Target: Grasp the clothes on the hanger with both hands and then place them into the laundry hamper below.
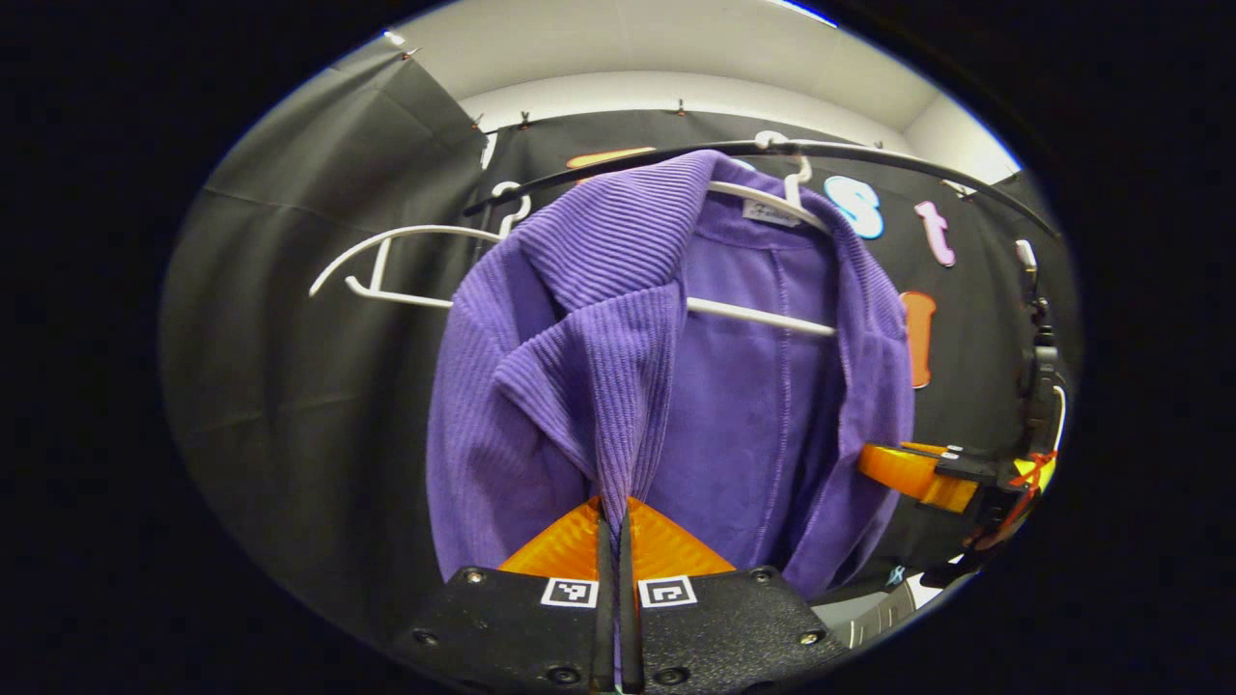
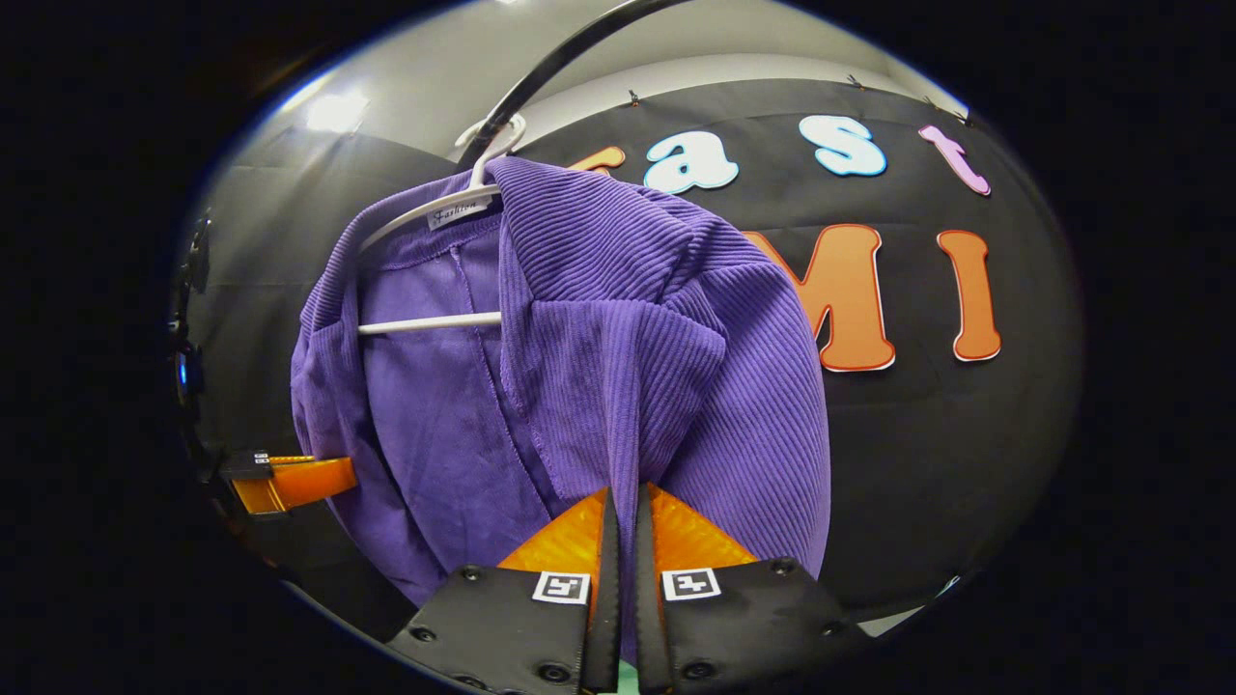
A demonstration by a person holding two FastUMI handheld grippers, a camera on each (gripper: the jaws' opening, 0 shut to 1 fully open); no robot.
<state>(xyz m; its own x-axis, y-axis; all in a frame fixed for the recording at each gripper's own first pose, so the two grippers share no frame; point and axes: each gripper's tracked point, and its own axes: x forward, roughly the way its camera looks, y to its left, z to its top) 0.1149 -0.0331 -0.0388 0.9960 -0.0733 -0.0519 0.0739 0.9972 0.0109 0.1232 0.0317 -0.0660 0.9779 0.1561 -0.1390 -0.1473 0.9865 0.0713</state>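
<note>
A purple jacket [image 1: 676, 386] hangs on a white hanger [image 1: 763, 314], which hooks over a dark rail [image 1: 869, 154]. An empty white hanger [image 1: 386, 261] hangs beside it on the same rail.

Left gripper [image 1: 614, 512]: fingers nearly together, pinching a fold of the jacket's front edge between them.

Right gripper [image 2: 623, 507]: fingers nearly together, clamping a fold of the jacket's opposite front edge.

Each gripper appears off to the side in the other's view, at the jacket's lower edge.
</note>
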